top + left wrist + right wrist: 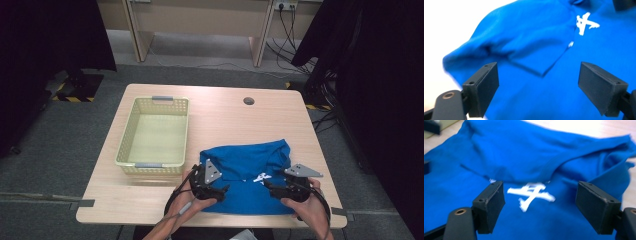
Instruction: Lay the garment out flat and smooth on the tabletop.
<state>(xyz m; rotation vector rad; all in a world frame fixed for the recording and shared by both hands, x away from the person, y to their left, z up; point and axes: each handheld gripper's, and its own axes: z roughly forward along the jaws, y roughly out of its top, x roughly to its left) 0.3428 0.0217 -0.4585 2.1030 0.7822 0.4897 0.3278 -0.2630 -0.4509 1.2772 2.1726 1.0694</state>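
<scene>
Hovering tongs, both wide, over a blue shirt

Hanging above the near half of the table, the left gripper has its jaws spread wide with nothing between the pads; in the left gripper view the two black pads stand well apart over blue cloth and press on none of it. The right gripper is the same: jaws wide, empty, and in the right gripper view its pads frame a white printed mark on the cloth without touching it. Each gripper carries a grey three-cornered plate on top, and a black cable trails from the left one toward the table's near edge (the person's hands and forearms come in from the bottom of the high view).

Between and beyond the two grippers lies the blue shirt, spread flat but rumpled on the near right part of the wooden table, its lower hem close to the near edge. A fold of cloth lies across the shirt above the mark.

Left of the shirt, just beside it, stands a pale yellow plastic basket with grey handles. Further back on the table is a round grey cable port.
</scene>
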